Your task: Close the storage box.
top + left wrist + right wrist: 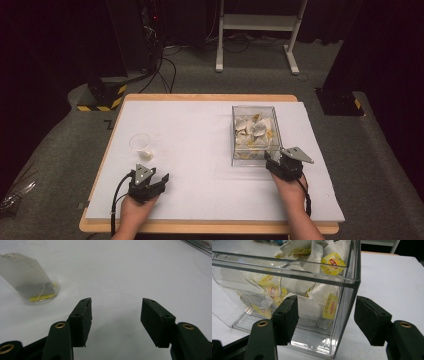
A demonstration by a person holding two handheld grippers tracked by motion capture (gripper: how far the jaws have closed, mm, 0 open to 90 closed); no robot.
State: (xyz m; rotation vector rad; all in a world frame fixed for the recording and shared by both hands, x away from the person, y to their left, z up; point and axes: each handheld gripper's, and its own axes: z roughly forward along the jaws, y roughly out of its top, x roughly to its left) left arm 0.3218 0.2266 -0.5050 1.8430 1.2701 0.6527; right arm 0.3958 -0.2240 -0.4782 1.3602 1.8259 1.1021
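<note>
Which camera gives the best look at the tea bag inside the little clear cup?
The left gripper view: the cup sits close ahead of the left tool, so the tea bag, its string and yellow tag show plainly. The high view shows the cup small, the bag a pale speck inside.

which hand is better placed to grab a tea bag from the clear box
Right. The right tongs sit open at the clear box of tea bags; the left tongs are near the cup.
</note>
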